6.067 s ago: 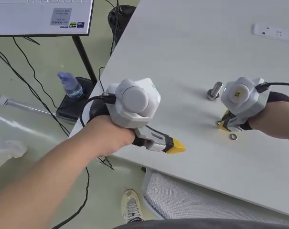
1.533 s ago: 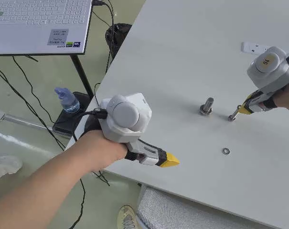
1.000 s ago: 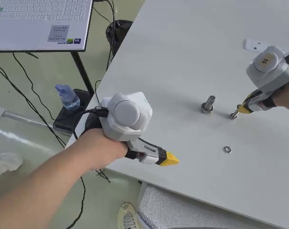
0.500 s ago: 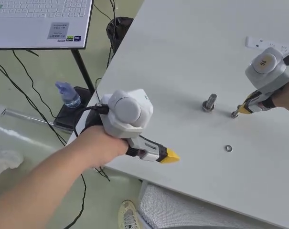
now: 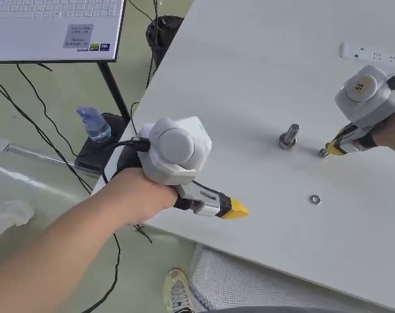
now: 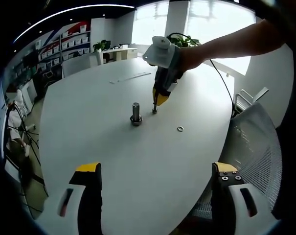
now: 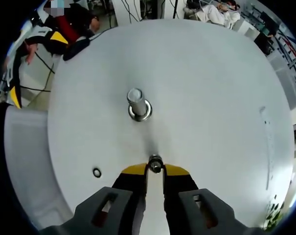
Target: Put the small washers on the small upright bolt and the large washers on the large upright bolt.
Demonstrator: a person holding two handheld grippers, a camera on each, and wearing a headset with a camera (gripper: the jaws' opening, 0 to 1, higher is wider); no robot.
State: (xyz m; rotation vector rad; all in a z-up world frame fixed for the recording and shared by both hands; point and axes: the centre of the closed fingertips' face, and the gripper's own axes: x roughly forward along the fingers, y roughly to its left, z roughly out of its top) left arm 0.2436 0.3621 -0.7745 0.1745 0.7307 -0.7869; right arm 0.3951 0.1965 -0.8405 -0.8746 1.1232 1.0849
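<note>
Right gripper view: small bolt straddled, one washer left loose

Right hand-held gripper (image 7: 155, 170) sits tip-down at the small bolt (image 7: 155, 162). Its jaws are drawn near together with a narrow slot between them, and the bolt's top shows in that slot. There seems to be a ring at the bolt top, but I cannot tell whether the jaws pinch a washer or merely flank the stud. Judgement: the tips are kept straight over the stud so that a small washer can drop down along it.

Left hand-held gripper (image 5: 235, 209) hangs over the table's (image 5: 249, 78) near edge, well apart from the work, with its jaws wide apart and nothing between them. Judgement: it is parked there to keep out of the right arm's way.

Count:
- Bolts: two, both upright in mid-table. The large bolt (image 7: 138, 104) stands beside the small one and apart from it.
- Washers on the large bolt: a collar ring at its base, at least one. The stack is too small to count.
- Loose washers: one (image 5: 315, 199), flat on the table toward the near edge, clear of both bolts. It looks small, so likely meant for the small bolt.
- Hand-held grippers: two.
</note>
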